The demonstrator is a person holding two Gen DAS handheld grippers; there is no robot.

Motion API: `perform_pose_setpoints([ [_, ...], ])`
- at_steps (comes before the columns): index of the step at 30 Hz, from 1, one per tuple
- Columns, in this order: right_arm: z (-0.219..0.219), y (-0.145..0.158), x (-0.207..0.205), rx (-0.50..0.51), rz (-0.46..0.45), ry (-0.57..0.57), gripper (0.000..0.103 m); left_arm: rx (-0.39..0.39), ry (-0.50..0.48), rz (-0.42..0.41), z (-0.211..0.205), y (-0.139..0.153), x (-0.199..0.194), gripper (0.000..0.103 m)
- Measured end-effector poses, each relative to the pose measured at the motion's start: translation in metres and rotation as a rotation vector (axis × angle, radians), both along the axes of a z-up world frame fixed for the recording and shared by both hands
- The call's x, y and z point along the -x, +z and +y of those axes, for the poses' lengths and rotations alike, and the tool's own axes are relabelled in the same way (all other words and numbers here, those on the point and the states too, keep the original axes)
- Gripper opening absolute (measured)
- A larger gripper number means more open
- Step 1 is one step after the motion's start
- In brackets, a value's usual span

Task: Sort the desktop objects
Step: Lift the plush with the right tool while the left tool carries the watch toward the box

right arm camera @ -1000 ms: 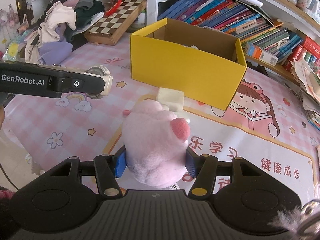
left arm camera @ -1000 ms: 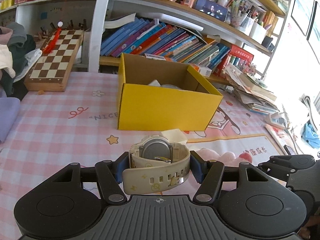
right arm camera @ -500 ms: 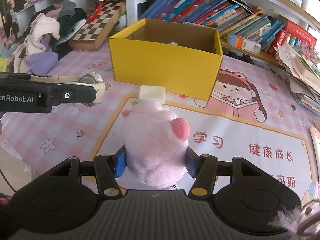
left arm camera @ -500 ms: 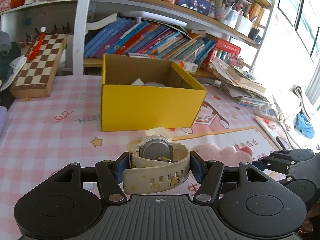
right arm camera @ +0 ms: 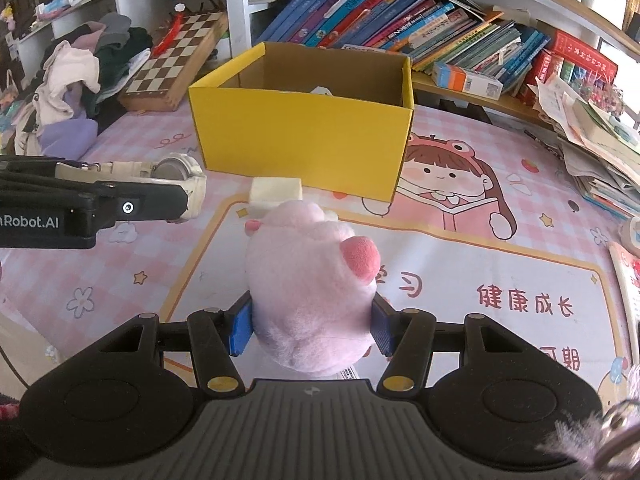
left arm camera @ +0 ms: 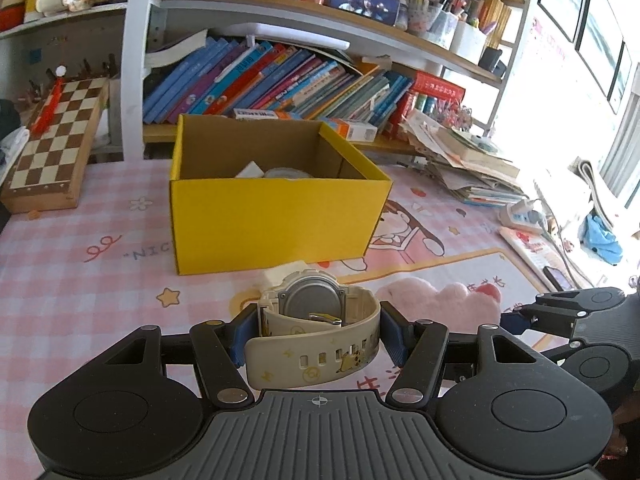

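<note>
Holding two items above a pink checked tablecloth (left arm camera: 80,288):

- Left gripper (left arm camera: 314,330), bottom centre of the left wrist view, clenched on a cream wristwatch (left arm camera: 316,332); blue pads press the strap on both sides, metal case back facing up. In the right wrist view the same gripper enters from the left edge with the watch at its tip.
- Right gripper (right arm camera: 312,326), bottom centre of the right wrist view, grasping a pink plush toy (right arm camera: 310,280); pads squeeze its lower body, and a darker pink bump sits on its upper right side. In the left wrist view the plush shows at lower right, just beside the watch.
- Yellow cardboard box (right arm camera: 300,140), open-topped, upper centre of both views, standing on the cloth; a white item and a pale round item are partly visible inside, too hidden to tell.
- Cream block (right arm camera: 275,191), on the cloth just in front of the box, between box and plush.
- Chessboard (left arm camera: 52,140), upper left, lying near the shelf upright.
- Row of leaning books (left arm camera: 280,80), on the shelf behind the box.
- Heap of clothes (right arm camera: 80,80), upper left of the right wrist view.
- Stack of papers (left arm camera: 468,168), right of the box.
</note>
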State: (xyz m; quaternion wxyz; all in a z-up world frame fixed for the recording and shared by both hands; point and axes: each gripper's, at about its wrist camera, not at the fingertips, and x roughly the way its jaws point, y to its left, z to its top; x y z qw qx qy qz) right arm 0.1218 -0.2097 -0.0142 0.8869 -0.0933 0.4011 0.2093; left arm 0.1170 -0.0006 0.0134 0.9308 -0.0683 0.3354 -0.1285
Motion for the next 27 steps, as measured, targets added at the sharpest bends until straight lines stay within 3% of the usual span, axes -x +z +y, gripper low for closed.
perform_pose_setpoints([
  [15, -0.008, 0.006, -0.031, -0.021, 0.001, 0.049, 0.055, -0.008, 0.035, -0.013, -0.011, 0.003, -0.022, 0.062],
  [27, -0.017, 0.047, -0.062, -0.08, -0.076, 0.107, 0.055, -0.001, 0.089, -0.06, -0.012, 0.023, -0.041, 0.062],
])
